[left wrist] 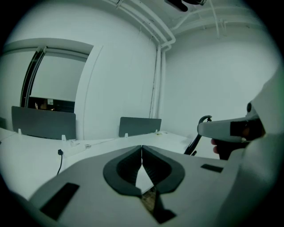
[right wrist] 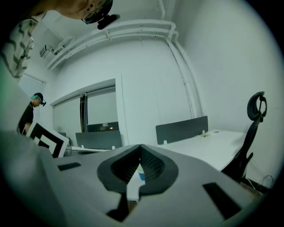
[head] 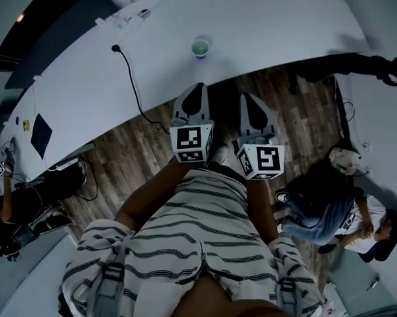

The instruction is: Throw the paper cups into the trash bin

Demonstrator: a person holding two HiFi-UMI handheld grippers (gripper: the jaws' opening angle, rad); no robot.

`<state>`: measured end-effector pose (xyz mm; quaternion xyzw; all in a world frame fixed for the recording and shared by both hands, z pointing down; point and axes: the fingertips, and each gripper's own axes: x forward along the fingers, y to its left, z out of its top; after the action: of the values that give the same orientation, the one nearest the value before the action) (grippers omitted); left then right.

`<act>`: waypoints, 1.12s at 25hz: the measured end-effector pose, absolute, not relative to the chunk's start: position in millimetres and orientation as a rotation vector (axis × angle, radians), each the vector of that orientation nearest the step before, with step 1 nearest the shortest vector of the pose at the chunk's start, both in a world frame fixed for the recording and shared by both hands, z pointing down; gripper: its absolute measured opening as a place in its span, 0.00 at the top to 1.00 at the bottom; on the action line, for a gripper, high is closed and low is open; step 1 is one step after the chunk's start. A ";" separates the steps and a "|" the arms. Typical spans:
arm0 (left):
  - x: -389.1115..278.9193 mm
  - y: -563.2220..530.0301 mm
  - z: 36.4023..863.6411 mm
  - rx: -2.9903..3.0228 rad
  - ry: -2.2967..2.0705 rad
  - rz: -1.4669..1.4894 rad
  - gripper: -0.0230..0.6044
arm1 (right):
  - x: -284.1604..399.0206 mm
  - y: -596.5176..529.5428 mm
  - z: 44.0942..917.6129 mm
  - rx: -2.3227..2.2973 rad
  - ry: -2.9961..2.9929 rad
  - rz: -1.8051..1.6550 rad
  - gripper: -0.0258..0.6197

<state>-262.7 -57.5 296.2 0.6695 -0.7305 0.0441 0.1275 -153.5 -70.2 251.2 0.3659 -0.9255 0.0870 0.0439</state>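
A paper cup (head: 200, 47) with a green and blue band stands alone on the long white table (head: 259, 29), near its front edge. Both grippers hang side by side over the wood floor, short of that edge and close to my striped shirt. My left gripper (head: 195, 90) is shut and holds nothing; its jaws meet in the left gripper view (left wrist: 142, 147). My right gripper (head: 247, 97) is likewise shut and empty (right wrist: 140, 146). Through the slot below its tips the far-off cup (right wrist: 140, 173) shows as a small blue and white patch.
A black cable (head: 129, 72) runs across the table and over its edge. A dark pad (head: 40, 134) lies at the table's left end. A person (head: 336, 205) sits low on the floor at the right. An office chair (right wrist: 254, 115) stands by the table's right end.
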 end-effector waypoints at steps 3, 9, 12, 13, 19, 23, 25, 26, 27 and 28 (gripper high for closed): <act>-270.1 -70.0 307.9 1.966 -2.106 0.156 0.92 | -156.3 -75.4 255.2 1.152 -2.806 0.270 0.94; -288.2 -92.9 333.0 1.959 -2.099 0.159 0.92 | -162.8 -87.9 268.1 1.197 -2.762 0.283 0.94; -294.5 -99.4 347.4 1.955 -2.072 0.183 0.92 | -166.9 -90.2 274.8 1.212 -2.739 0.297 0.94; -296.3 -101.2 352.7 1.954 -2.062 0.189 0.92 | -168.2 -90.7 277.0 1.216 -2.732 0.302 0.94; -304.6 -116.7 377.1 1.927 -2.039 0.200 0.92 | -170.9 -96.5 292.8 1.232 -2.698 0.350 0.94; -304.3 -121.2 398.4 1.918 -1.998 0.208 0.78 | -173.8 -93.6 304.6 1.233 -2.665 0.365 0.94; -308.2 -123.8 406.9 1.916 -1.989 0.218 0.76 | -179.8 -92.8 306.4 1.228 -2.664 0.356 0.94; -311.0 -124.6 411.3 1.916 -1.987 0.228 0.75 | -183.1 -92.1 307.2 1.226 -2.664 0.356 0.94; -313.4 -125.8 415.8 1.913 -1.988 0.235 0.74 | -185.3 -91.3 308.4 1.225 -2.662 0.358 0.94; -315.2 -127.0 420.7 1.909 -1.991 0.238 0.72 | -186.2 -90.3 310.0 1.225 -2.657 0.364 0.94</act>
<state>-315.2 -127.0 420.7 0.6775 -0.7067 0.0845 0.1855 -186.2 -90.3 310.0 0.4135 -0.8970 0.1228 0.0967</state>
